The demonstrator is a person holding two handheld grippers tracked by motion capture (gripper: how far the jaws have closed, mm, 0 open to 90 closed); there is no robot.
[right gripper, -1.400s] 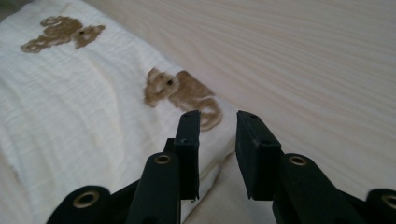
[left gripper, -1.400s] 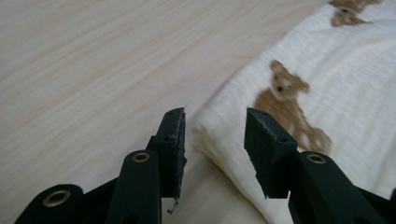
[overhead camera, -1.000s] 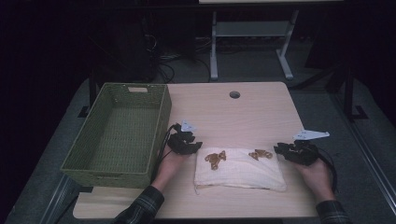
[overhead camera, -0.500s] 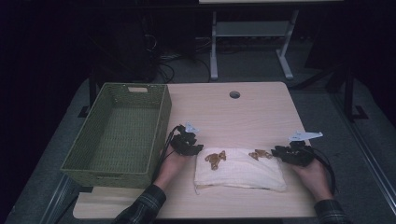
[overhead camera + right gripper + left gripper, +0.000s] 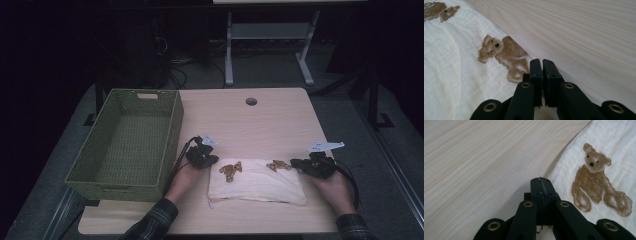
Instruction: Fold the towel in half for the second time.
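Cloth (image 5: 599, 150) edge hidden under closed left tool (image 5: 541, 185) tips

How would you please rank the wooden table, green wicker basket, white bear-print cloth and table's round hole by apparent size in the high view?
1. light wooden table
2. green wicker basket
3. white bear-print cloth
4. round hole in the tabletop

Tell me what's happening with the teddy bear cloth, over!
Left tongs and right tongs just closed, each pinching a far corner of the teddy bear cloth. Cloth flat on table. Basket alongside, nothing blocking.
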